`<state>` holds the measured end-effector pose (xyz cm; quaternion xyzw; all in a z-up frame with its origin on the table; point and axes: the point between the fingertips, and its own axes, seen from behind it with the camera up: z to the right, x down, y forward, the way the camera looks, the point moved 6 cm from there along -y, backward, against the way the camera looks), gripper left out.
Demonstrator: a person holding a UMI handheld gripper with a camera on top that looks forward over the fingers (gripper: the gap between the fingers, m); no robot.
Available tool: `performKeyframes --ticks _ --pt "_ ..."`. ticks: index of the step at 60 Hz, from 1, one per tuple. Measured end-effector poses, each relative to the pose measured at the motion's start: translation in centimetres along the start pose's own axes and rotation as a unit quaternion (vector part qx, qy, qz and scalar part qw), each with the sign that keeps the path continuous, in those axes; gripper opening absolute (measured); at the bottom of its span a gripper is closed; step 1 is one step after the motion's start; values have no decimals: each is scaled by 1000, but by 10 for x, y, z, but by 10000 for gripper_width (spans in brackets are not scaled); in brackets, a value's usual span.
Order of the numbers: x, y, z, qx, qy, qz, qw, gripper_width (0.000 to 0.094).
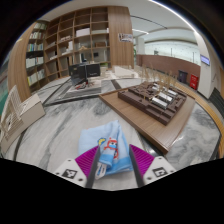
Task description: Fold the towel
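The towel (108,147) was soft, matt blue cloth, gathered between the gripper (112,163) fingers' smooth purple pads; the table (60,135) under it looked glossy like veined marble; at two o'clock, a desk (150,120) showed matt brown wood.

Bright ceiling light, strong fisheye edge distortion

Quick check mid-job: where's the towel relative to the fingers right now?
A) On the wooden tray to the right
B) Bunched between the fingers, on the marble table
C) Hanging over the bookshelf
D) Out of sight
B: the light blue towel rises in a bunched fold between the fingers of the hand-held gripper, over the marble table.
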<state>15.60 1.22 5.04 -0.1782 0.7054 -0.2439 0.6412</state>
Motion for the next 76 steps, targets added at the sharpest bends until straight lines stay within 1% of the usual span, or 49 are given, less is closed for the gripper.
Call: performKeyframes --ticks 1,2,3,6,12,23,28,36,40,45,50,53,57,64,71,76 --pt "1 -1 0 -1 -2 -1 1000 734" --pt "2 -3 2 -2 -4 -4 1000 801" --pt "3 -4 3 -2 -5 -5 1000 802" --pt "4 -10 7 -4 -6 -4 1000 849" --pt "3 -30 17 -3 -2 5 1000 832" --pt "9 -92 13 -30 -10 40 999 832" --pt "23 -120 2 -54 -15 44 997 830" --pt "44 -163 -11 -77 -29 51 995 829" --pt "48 -177 -12 -88 -37 55 994 830" --pt "50 -189 -10 -91 -51 62 993 830" --pt "51 -197 -7 -110 -35 61 991 826" --pt "50 -200 -2 -106 -40 67 991 826" --pt "46 -205 7 -88 -67 84 990 825" --pt "45 -210 13 -94 -59 86 990 823" --pt "46 -205 26 -74 -67 86 991 811" --pt "45 -206 22 -87 -55 88 991 809"
